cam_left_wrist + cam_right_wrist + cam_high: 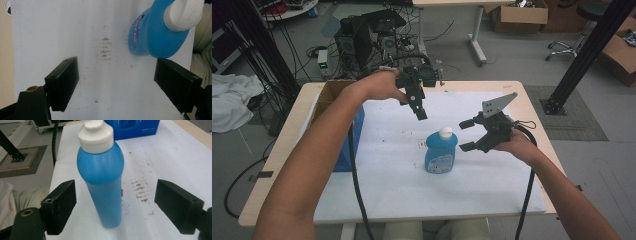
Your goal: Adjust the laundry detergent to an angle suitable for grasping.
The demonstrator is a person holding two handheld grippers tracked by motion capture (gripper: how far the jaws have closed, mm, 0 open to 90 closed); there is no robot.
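Note:
A blue bottle (441,152) with a white cap stands upright on the white sheet (402,185) near the table's middle. My right gripper (464,136) is just to its right, open and pointing at it. In the right gripper view the bottle (102,177) stands in the gap ahead of the jaws of that gripper (117,206), and neither pad touches it. My left gripper (421,114) hangs above and behind the bottle, pointing down. In the left gripper view its jaws (117,82) are wide open over bare sheet, with the bottle (150,37) at the upper right.
A blue box (346,145) lies at the sheet's left edge, next to an open cardboard box (329,92). Brown smudges (419,145) mark the sheet left of the bottle. A black cable (357,190) trails toward the table's front edge.

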